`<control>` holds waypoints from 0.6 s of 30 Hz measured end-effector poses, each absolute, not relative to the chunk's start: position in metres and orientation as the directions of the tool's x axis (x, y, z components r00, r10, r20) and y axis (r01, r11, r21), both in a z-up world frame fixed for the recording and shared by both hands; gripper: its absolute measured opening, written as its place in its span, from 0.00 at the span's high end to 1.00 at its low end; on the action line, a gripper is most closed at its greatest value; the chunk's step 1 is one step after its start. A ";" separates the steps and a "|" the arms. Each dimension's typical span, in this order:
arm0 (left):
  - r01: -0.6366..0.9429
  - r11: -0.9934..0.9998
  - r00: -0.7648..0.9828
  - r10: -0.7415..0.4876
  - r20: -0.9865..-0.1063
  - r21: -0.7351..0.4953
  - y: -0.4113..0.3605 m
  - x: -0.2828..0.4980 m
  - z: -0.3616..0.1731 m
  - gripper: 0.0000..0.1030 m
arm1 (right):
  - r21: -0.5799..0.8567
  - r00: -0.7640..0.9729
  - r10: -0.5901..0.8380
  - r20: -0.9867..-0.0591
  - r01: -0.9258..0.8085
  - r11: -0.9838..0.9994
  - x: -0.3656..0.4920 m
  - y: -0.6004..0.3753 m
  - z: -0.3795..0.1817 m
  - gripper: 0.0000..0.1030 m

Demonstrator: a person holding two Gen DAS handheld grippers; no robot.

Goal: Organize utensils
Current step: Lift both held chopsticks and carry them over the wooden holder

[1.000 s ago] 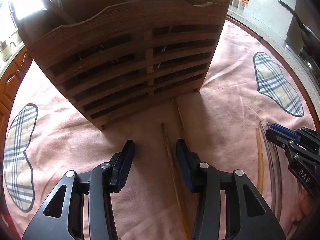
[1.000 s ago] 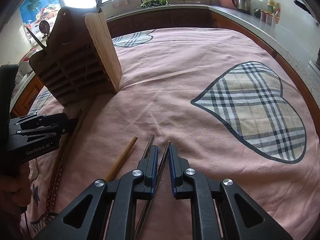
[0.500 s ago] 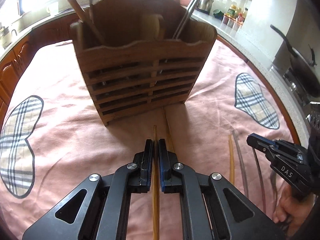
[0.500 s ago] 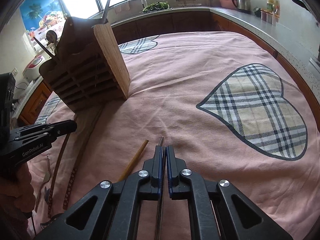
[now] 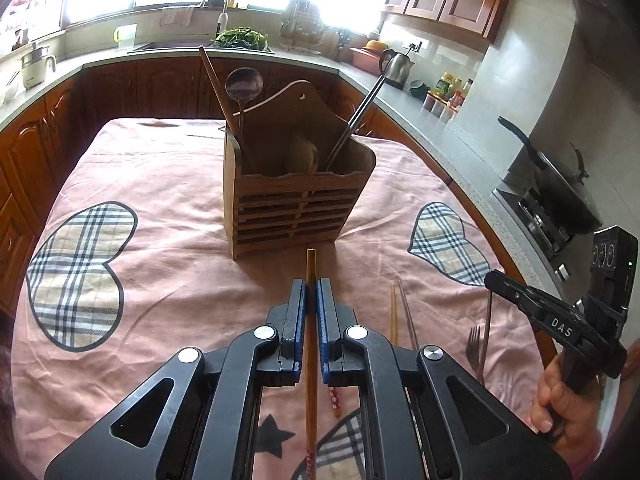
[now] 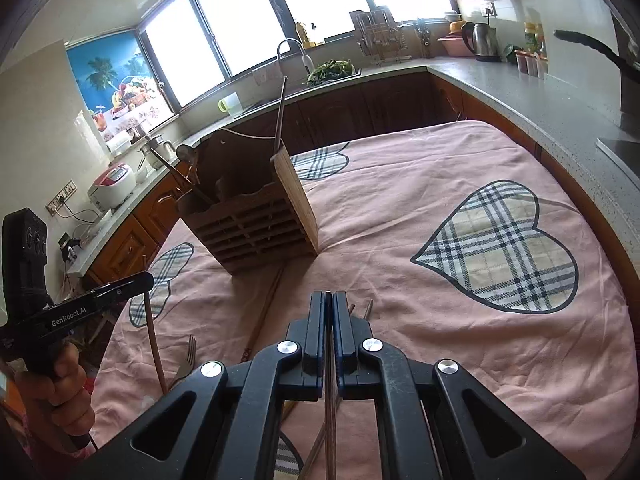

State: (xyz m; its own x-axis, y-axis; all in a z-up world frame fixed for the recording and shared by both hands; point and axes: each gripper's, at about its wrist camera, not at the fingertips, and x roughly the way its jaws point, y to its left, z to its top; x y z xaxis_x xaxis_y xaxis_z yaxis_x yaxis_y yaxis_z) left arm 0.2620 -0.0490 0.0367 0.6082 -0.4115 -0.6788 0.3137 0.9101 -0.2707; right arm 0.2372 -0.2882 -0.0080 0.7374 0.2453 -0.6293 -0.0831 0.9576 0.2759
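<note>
Left tongs (image 5: 311,286) are clamped on a wooden chopstick (image 5: 311,268): a thin, straight, golden-brown stick running lengthwise between the blue-lined pads, its blunt square tip poking out just past the fingertips and its shaft trailing back under the tool, with a darker patterned end low in the frame. Right tongs (image 6: 328,298) are pinched tight on a metal chopstick (image 6: 329,420), a slim grey rod held on edge between the pads, hardly showing at the front and running back beneath the tool. Both tongs hang above a pink tablecloth (image 5: 172,280) printed with plaid hearts. Straight ahead of the left tongs, and ahead and left of the right tongs, stands a dark wooden rack (image 5: 296,208) with a slatted front and a curved back; a wooden stick, a ladle and a long metal utensil lean out of it. On the cloth just right of the left tongs lie another wooden chopstick (image 5: 393,316) and a metal chopstick (image 5: 409,320), side by side. Farther right lies a fork (image 5: 474,344), with a brown-handled utensil across it. A hand (image 5: 564,404) grips the right tool's handle.
</note>
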 end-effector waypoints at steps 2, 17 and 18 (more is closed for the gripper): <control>0.315 0.909 0.619 -0.414 -0.668 -0.271 -0.043 0.254 0.044 0.95 | 0.276 0.747 0.247 -0.617 -0.088 0.957 0.234 -0.287 -0.002 0.96; 0.311 0.902 0.695 -0.431 -0.576 -0.299 -0.024 0.230 0.076 0.95 | 0.286 0.826 0.240 -0.510 -0.100 0.953 0.207 -0.293 0.043 0.96; 0.312 0.902 0.699 -0.431 -0.570 -0.300 -0.023 0.229 0.078 0.95 | 0.288 0.831 0.240 -0.502 -0.101 0.952 0.207 -0.293 0.045 0.96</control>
State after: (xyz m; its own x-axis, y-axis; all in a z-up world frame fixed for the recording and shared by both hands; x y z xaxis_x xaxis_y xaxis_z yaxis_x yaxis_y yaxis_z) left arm 0.2294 -0.0230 0.0778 0.6994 -0.4311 -0.5701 0.3117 0.9017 -0.2996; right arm 0.2065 -0.2934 0.0453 0.8309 0.2398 -0.5020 -0.1009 0.9523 0.2879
